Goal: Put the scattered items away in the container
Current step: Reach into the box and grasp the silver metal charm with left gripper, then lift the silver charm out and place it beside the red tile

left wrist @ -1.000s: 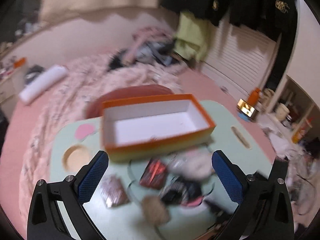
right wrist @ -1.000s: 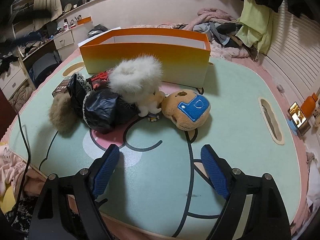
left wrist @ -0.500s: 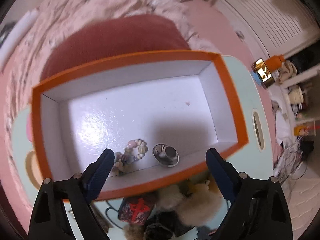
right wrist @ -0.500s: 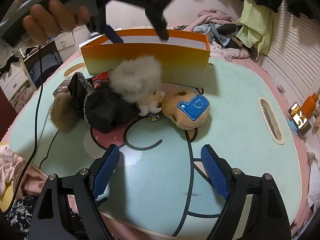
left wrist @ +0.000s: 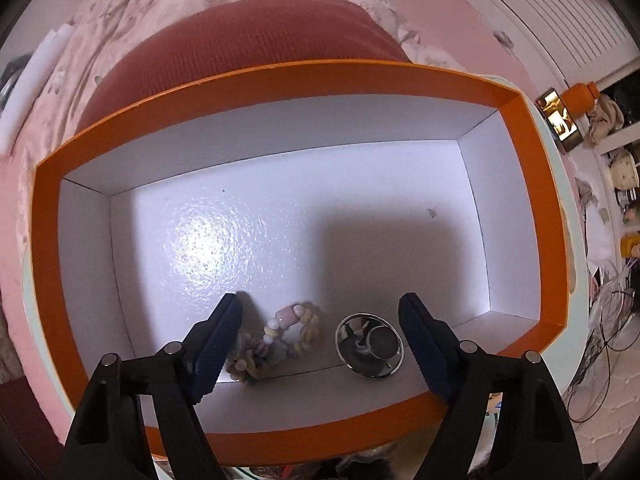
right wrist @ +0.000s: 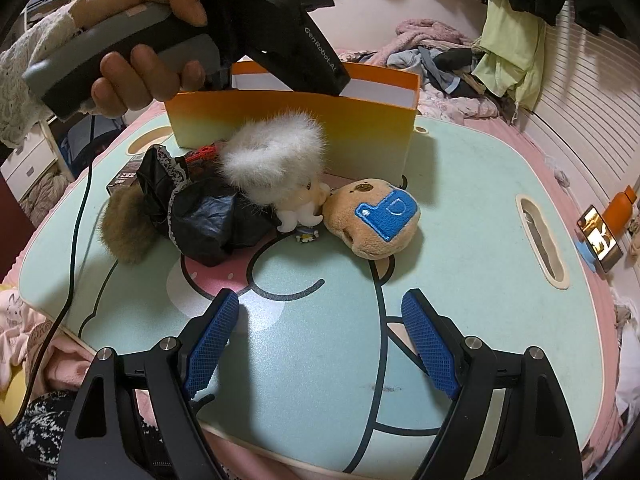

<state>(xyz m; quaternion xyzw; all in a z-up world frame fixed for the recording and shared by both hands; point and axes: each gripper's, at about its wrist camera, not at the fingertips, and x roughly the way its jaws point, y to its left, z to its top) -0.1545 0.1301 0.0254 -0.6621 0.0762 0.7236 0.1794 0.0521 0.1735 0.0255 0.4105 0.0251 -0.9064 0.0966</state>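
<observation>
The orange box (left wrist: 524,184) with a white inside holds a bead bracelet (left wrist: 280,336) and a small silver dish (left wrist: 370,345) near its front wall. My left gripper (left wrist: 320,332) is open and empty, pointing down into the box above them. In the right wrist view the box (right wrist: 296,120) stands at the back of the table with the left gripper's body dipping into it. In front lie a white fur piece (right wrist: 272,156), a black bag (right wrist: 208,216), a brown fur ball (right wrist: 124,228), a tan plush (right wrist: 376,216) and a small white figure (right wrist: 298,214). My right gripper (right wrist: 320,332) is open and empty, low over the table's front.
The mint-green table (right wrist: 472,208) has a slot handle (right wrist: 540,240) at right. A cable (right wrist: 76,236) runs down the left edge. A phone (right wrist: 600,238) and orange bottle (right wrist: 620,204) stand off the right side. Bedding and clothes lie behind.
My left gripper has risen from table level, moved over the box and lowered into it. It stays open. My right gripper has not moved.
</observation>
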